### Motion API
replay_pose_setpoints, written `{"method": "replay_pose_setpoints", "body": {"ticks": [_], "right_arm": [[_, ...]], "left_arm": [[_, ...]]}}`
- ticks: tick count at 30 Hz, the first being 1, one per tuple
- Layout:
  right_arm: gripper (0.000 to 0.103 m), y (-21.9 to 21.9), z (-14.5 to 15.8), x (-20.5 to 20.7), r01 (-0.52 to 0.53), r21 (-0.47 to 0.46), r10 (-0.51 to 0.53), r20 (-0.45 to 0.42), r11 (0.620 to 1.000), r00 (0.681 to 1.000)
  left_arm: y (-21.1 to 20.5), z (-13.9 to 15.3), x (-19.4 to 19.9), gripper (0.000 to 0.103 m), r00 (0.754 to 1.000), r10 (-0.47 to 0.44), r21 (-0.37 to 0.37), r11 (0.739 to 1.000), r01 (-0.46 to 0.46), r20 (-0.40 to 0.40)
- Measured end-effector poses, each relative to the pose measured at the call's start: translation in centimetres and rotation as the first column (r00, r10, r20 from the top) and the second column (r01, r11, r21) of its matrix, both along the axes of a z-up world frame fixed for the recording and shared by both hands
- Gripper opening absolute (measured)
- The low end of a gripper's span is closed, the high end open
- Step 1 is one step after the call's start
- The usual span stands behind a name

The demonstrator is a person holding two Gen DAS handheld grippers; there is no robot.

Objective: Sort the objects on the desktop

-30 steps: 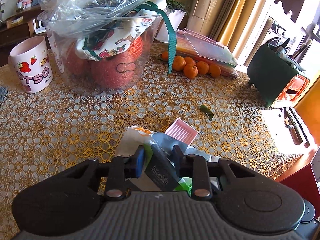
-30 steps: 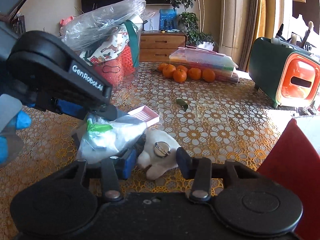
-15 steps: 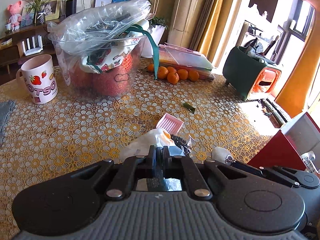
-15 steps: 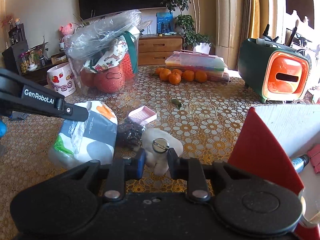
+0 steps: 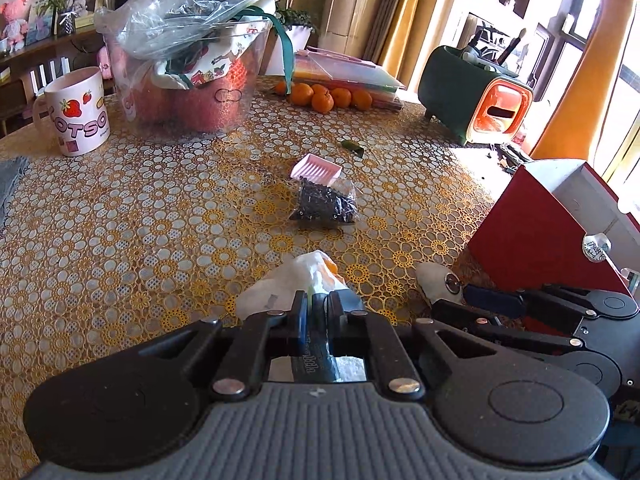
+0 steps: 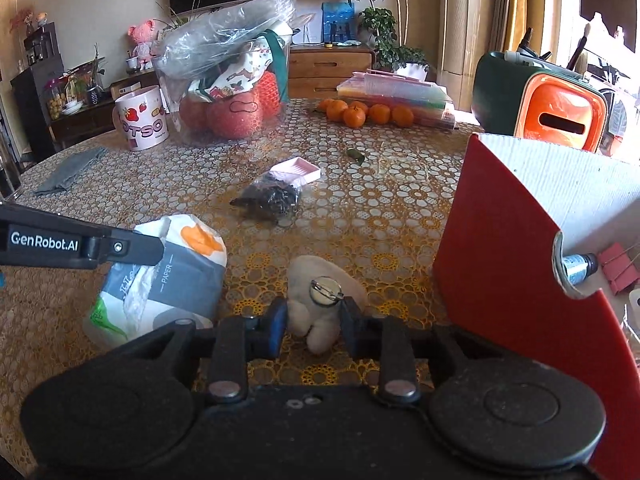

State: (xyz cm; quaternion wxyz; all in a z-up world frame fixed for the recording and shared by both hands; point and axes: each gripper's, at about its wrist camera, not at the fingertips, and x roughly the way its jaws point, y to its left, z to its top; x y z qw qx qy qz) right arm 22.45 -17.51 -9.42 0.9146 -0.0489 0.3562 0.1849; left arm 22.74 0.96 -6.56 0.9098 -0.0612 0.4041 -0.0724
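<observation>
The left gripper [image 5: 318, 306] is pinching a crinkly tissue pack [image 6: 160, 280] nearly closed; the right gripper [image 6: 313, 322] is clamping a soft cream brooch [image 6: 320, 300] with a round metal pin-back. Both are hanging above the lace cloth [image 6: 360, 216] — best kept level and steered over the rigid red box's [image 6: 500, 248] rim before releasing.

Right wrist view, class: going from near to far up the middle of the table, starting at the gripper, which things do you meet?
right gripper → white brooch → dark bag → pink tray → oranges
</observation>
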Motion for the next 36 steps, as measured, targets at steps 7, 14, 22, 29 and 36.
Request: {"method": "replay_pose_setpoints", "body": {"ticks": [7,14,22,29,36], "right_arm": [[0.059,-0.7,0.0,0.5,0.031,0.018,-0.031,-0.002,0.999,1.000],[0.065,-0.1,-1.3,1.9,0.038,0.013,-0.037,-0.032,0.999,0.999],[0.053,0.5,-1.7,2.0,0.034,0.010,-0.034,-0.023,0.999,0.999],[0.050,0.1,-0.7,1.0,0.040,0.028,-0.039,-0.013,0.999,0.999],[0.049,-1.0,1.3,-1.5,0.030,0.069,-0.030,-0.004,0.997,1.000]], "left_arm": [[-0.9,0.1,-0.9,0.091,0.999,-0.011,0.063,0.998,0.008,0.046],[0.0,-2.3,0.2,0.091,0.998,0.060,0.088,0.994,-0.058,-0.016],[0.1,-2.8,0.0,0.063,0.998,0.062,0.048,0.997,-0.061,-0.027],[-0.7,-1.5,-0.8,0.025,0.999,0.047,0.068,0.997,-0.048,0.019],[-0.9,-0.3,-2.2,0.003,0.999,0.028,0.042,0.999,-0.030,0.043]]}}
